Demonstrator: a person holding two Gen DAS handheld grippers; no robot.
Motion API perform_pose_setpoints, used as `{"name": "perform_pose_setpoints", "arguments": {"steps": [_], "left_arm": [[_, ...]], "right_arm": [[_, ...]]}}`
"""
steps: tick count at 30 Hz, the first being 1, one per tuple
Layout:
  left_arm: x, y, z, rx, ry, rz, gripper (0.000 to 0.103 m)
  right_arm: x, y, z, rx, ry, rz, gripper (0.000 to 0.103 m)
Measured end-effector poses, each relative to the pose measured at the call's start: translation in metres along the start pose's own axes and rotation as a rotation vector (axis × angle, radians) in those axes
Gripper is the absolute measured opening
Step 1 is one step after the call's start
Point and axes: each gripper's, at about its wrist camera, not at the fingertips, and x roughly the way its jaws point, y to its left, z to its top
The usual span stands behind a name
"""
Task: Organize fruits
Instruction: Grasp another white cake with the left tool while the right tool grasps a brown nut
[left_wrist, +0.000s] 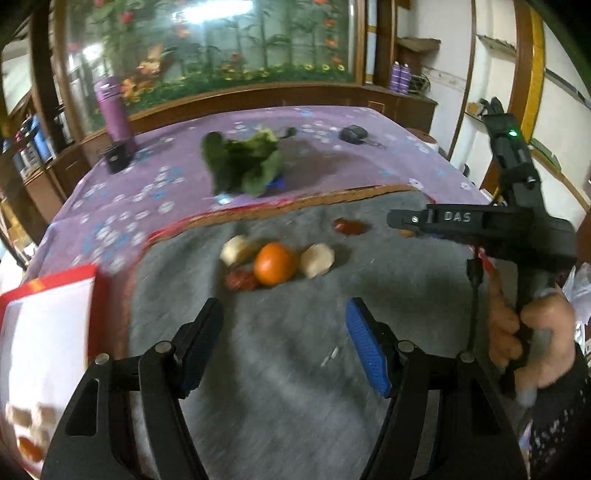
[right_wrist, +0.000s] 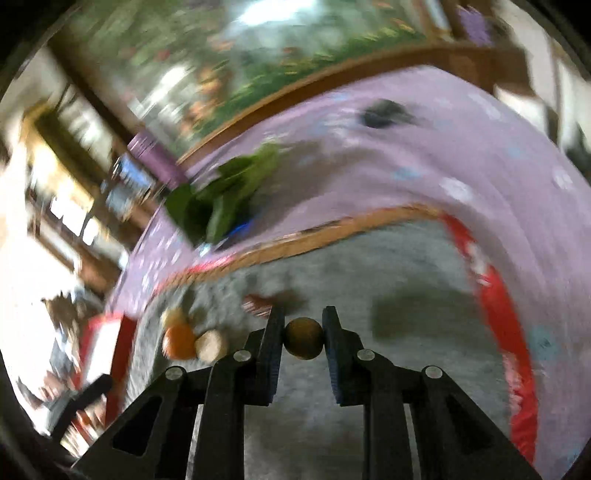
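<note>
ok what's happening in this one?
A person is sorting fruit on a grey mat with two handheld grippers. The right gripper has its jaws closed on a small brown round fruit. The left gripper is open and empty, pointed toward a cluster on the mat: an orange, two pale round fruits and a reddish piece. A red-rimmed box sits at the mat's left edge. Both views are motion-blurred.

Right hand-held gripper (right_wrist: 303, 338) clamped on a small brown fruit (right_wrist: 303, 338)

Blurred frame: both pads pressed the round fruit above the grey mat (right_wrist: 388, 369); an orange (right_wrist: 178, 341) and a pale fruit (right_wrist: 211, 345) sat touching at left, leafy greens (right_wrist: 221, 195) lay beyond on the purple-clothed tabletop (right_wrist: 424, 155).
</note>
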Motion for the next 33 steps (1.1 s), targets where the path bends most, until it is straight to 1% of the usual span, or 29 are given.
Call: {"name": "perform_pose_setpoints", "arguments": {"steps": [3, 4, 5, 6, 9, 12, 14, 16, 17, 18, 19, 21, 23, 25, 26, 27, 28, 31, 33], "left_arm": [[0.023, -0.015, 0.013, 0.056, 0.015, 0.017, 0.068], [0.03, -0.019, 0.016, 0.073, 0.021, 0.009, 0.068], [0.036, -0.024, 0.02, 0.097, 0.024, -0.016, 0.068], [0.04, -0.027, 0.021, 0.116, 0.026, -0.031, 0.066], [0.049, -0.032, 0.028, 0.173, 0.037, -0.048, 0.057], [0.056, -0.034, 0.036, 0.238, 0.033, -0.065, 0.056], [0.063, -0.037, 0.041, 0.315, 0.04, -0.066, 0.056], [0.067, -0.038, 0.041, 0.365, 0.056, -0.076, 0.051], [0.072, -0.037, 0.041, 0.384, 0.076, -0.091, 0.049], [0.077, -0.036, 0.041, 0.393, 0.1, -0.103, 0.043], [0.081, -0.035, 0.04, 0.402, 0.119, -0.108, 0.034], [0.086, -0.034, 0.039, 0.425, 0.127, -0.118, 0.027], [0.088, -0.035, 0.037, 0.438, 0.123, -0.12, 0.027], [0.084, -0.038, 0.032, 0.473, 0.113, -0.108, 0.026], [0.082, -0.038, 0.029, 0.477, 0.11, -0.103, 0.026], [0.08, -0.038, 0.027, 0.471, 0.106, -0.095, 0.023], [0.078, -0.036, 0.026, 0.454, 0.101, -0.091, 0.023], [0.069, -0.029, 0.02, 0.361, 0.085, -0.12, 0.023], [0.058, -0.026, 0.011, 0.312, 0.07, -0.106, 0.023]], "right_arm": [[0.003, -0.02, 0.003, 0.115, 0.033, 0.029, 0.022], [0.004, -0.023, 0.004, 0.133, 0.041, 0.038, 0.022], [0.005, -0.026, 0.004, 0.148, 0.05, 0.053, 0.022], [0.004, -0.026, 0.005, 0.153, 0.05, 0.058, 0.022], [0.004, -0.028, 0.005, 0.159, 0.059, 0.063, 0.023], [0.007, -0.027, 0.006, 0.16, 0.069, 0.068, 0.023], [0.009, -0.026, 0.006, 0.16, 0.072, 0.068, 0.023], [0.011, -0.024, 0.006, 0.159, 0.074, 0.069, 0.023], [0.01, -0.024, 0.005, 0.158, 0.074, 0.068, 0.023], [0.011, -0.024, 0.005, 0.158, 0.074, 0.068, 0.023], [0.011, -0.024, 0.005, 0.158, 0.074, 0.068, 0.023], [0.012, -0.022, 0.006, 0.155, 0.074, 0.066, 0.023], [0.012, -0.022, 0.006, 0.151, 0.073, 0.064, 0.023], [0.012, -0.021, 0.005, 0.152, 0.072, 0.066, 0.023], [0.012, -0.021, 0.005, 0.154, 0.072, 0.067, 0.023], [0.012, -0.021, 0.006, 0.155, 0.072, 0.068, 0.023], [0.013, -0.021, 0.006, 0.152, 0.071, 0.068, 0.023], [0.013, -0.019, 0.006, 0.139, 0.067, 0.063, 0.023], [0.014, -0.019, 0.006, 0.136, 0.062, 0.063, 0.023]]}}
